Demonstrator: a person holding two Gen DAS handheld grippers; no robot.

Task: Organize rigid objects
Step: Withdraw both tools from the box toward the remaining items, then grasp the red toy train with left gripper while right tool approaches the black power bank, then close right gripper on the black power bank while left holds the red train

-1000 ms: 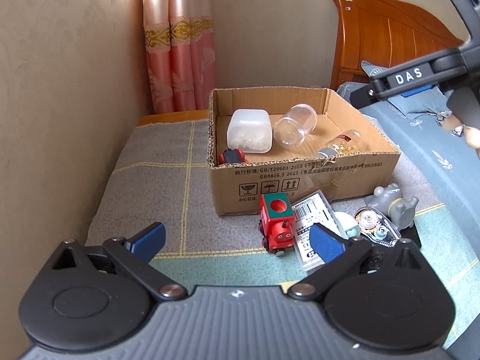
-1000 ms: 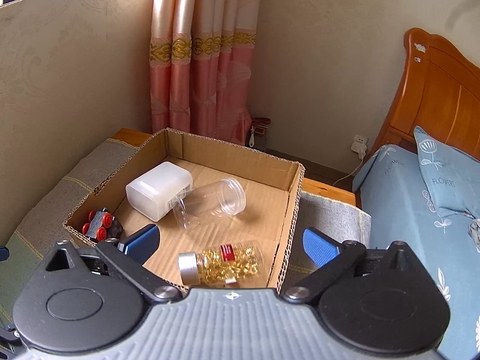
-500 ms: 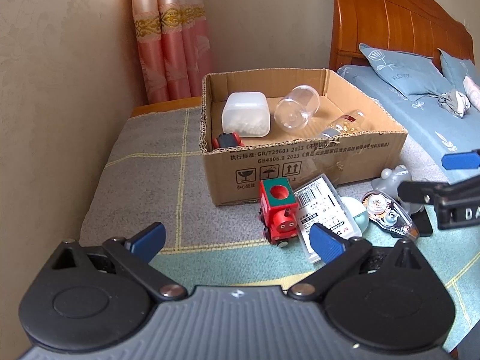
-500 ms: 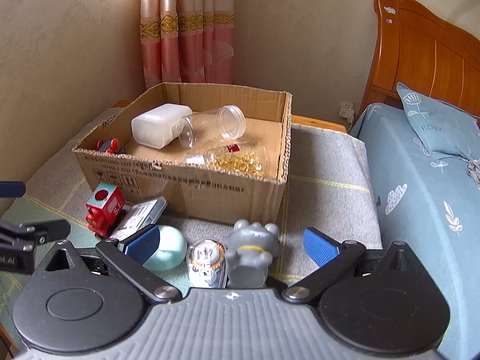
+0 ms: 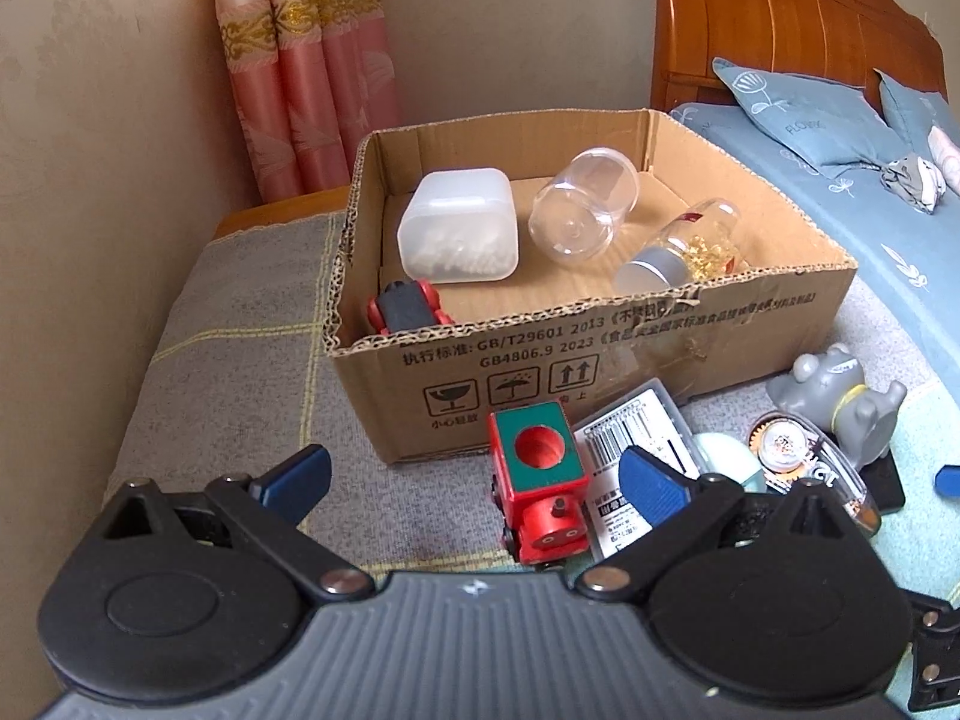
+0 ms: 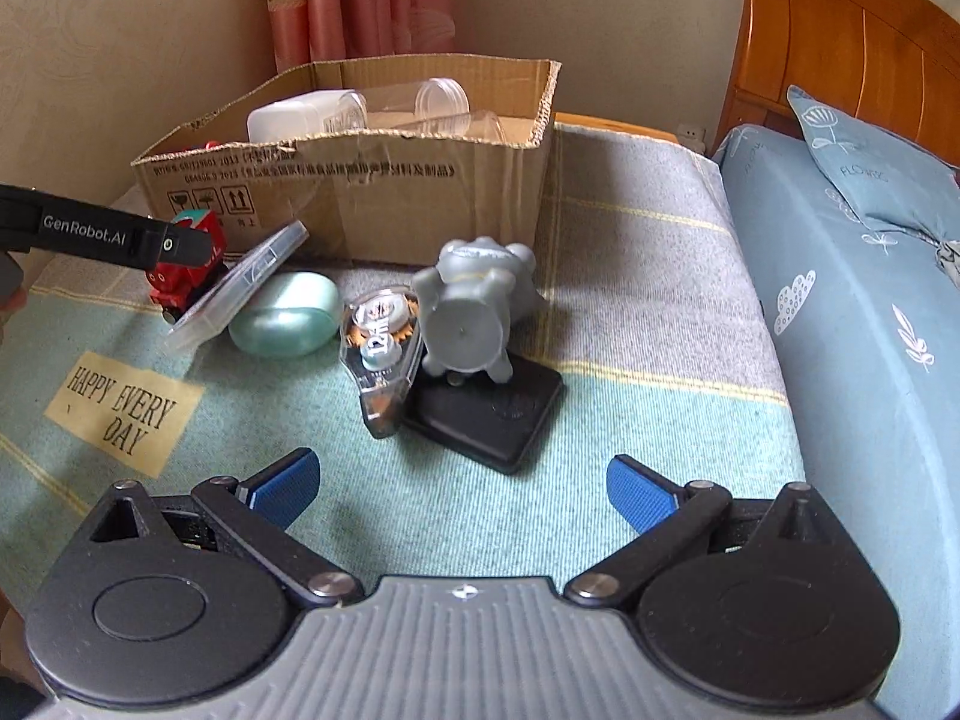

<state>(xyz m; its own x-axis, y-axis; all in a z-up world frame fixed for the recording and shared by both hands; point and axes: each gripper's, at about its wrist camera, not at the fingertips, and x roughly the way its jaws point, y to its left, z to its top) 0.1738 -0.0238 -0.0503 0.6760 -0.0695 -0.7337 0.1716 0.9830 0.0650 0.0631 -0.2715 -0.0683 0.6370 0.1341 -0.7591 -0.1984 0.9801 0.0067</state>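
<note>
An open cardboard box [image 5: 600, 354] [image 6: 384, 192] holds a white plastic container [image 5: 459, 228], a clear jar [image 5: 585, 207], a bottle of gold pieces [image 5: 684, 252] and a small red toy [image 5: 408, 306]. In front of it lie a red toy train [image 5: 540, 480] [image 6: 189, 270], a clear flat case [image 5: 642, 450] [image 6: 240, 288], a mint-green oval case [image 6: 285, 315], a correction tape [image 6: 381, 354], a grey figurine [image 6: 474, 306] and a black pad [image 6: 492, 408]. My left gripper [image 5: 474, 480] is open just above the train. My right gripper [image 6: 459, 489] is open, short of the black pad.
The objects rest on a grey and green blanket [image 6: 630, 252] with a "HAPPY EVERY DAY" label [image 6: 120, 414]. A blue bed with a pillow [image 6: 870, 150] is on the right, with a wooden headboard [image 5: 780, 30] behind. A wall and pink curtain [image 5: 300, 60] stand at the left and back.
My right gripper has dropped from above the box to low in front of the loose objects. My left gripper has moved closer to the red train.
</note>
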